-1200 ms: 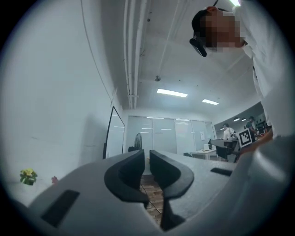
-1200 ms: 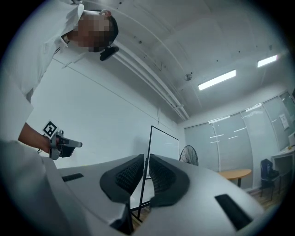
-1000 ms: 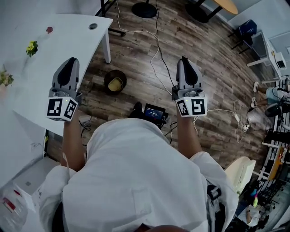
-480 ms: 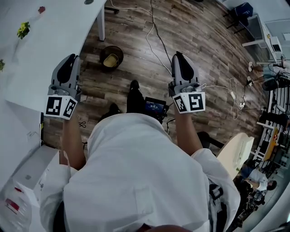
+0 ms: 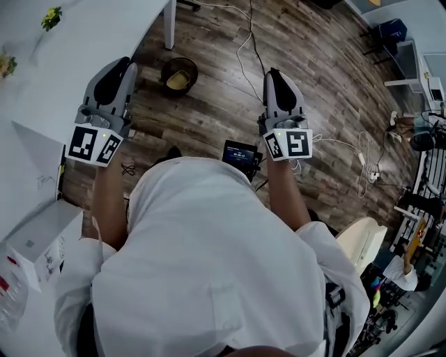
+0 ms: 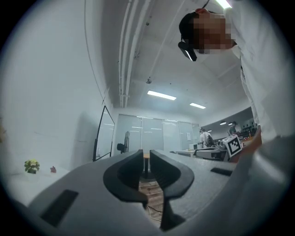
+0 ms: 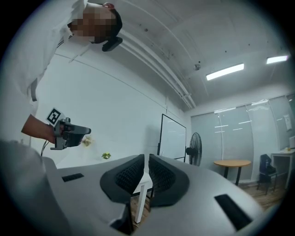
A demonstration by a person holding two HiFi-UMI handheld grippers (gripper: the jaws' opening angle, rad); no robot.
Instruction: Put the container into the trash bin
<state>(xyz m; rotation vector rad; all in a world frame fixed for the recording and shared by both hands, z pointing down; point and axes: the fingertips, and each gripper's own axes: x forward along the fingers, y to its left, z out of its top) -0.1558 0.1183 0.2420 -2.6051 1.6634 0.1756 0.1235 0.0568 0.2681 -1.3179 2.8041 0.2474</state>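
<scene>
A dark round trash bin (image 5: 179,74) stands on the wooden floor by the white table (image 5: 77,49), with something yellow lying inside it. My left gripper (image 5: 125,66) is held over the table's edge, just left of the bin in the head view. Its jaws are shut with nothing between them (image 6: 146,156). My right gripper (image 5: 273,74) hangs over bare floor to the right of the bin, also shut and empty (image 7: 146,161). Neither gripper holds a container. Each gripper shows in the other's view: left gripper (image 7: 69,133), right gripper's marker cube (image 6: 234,145).
Small plants (image 5: 50,17) sit on the table. A white box (image 5: 35,244) lies at lower left. A device with a lit screen (image 5: 240,155) and loose cables (image 5: 245,49) lie on the floor between the grippers. A round table and a fan (image 7: 193,154) stand farther off.
The person has shifted along the table, so the bin sits higher in the head view. The left gripper has come nearer to the bin. Both stay shut and empty.
</scene>
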